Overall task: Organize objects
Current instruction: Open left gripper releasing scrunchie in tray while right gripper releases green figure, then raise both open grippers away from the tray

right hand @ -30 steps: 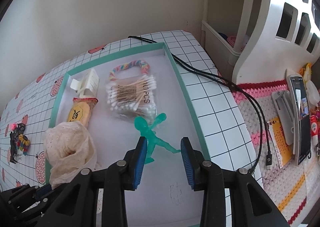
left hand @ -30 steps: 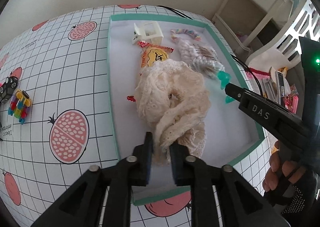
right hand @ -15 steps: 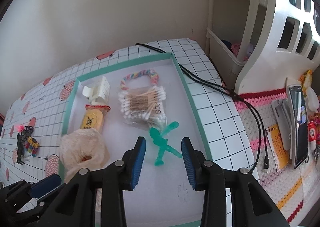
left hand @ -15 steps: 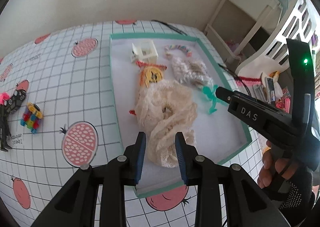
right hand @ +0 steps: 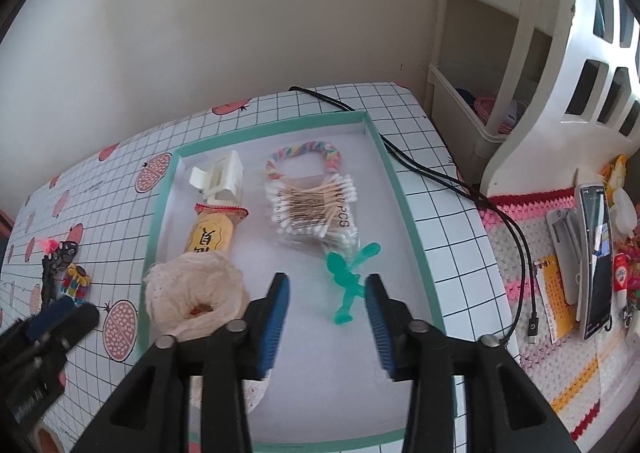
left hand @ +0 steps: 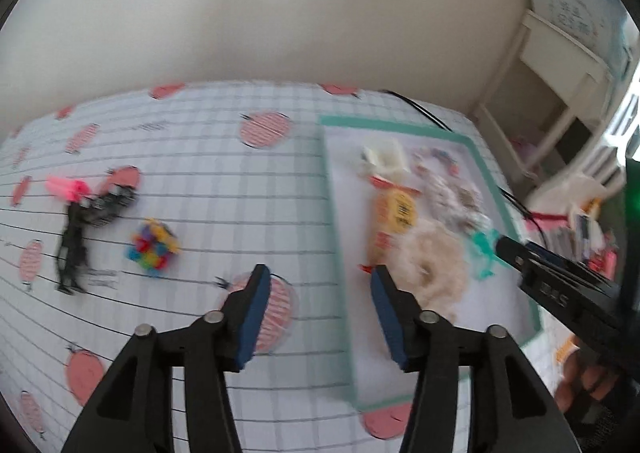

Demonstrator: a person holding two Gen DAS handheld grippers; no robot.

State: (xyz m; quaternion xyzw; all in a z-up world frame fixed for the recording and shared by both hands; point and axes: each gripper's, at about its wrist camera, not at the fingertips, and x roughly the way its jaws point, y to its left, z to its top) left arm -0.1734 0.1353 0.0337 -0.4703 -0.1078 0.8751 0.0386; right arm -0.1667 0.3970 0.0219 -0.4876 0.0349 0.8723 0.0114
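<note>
**Loose toys left on the table, both tongs empty**

While the tray (right hand: 416,213) near the table's right edge already holds the lace cloth (right hand: 192,289), snack packet (right hand: 210,239), hair clip (right hand: 218,177), braided loop (right hand: 304,151), cotton swabs (right hand: 310,205) and green figure (right hand: 348,281), three small things lie well apart from it toward the left edge: a block toy (left hand: 152,253), a black toy (left hand: 86,225) and a pink piece (left hand: 66,189) touching the black one.

The left tongs (left hand: 316,313) stand wide open with nothing between the pads, above the table just left of the tray's rim. The right tongs (right hand: 326,319) are also spread and empty, over the tray with the green figure just ahead.

The block toy looks the likely next pick. It seems light, hard plastic, lumpy rather than smooth, so it should not slip much; closing across its short width at the middle looks safest. The black toy appears thin and long, probably jointed or floppy; a grip near its thicker upper end would suit. Blur in the left view hides finer detail.
</note>
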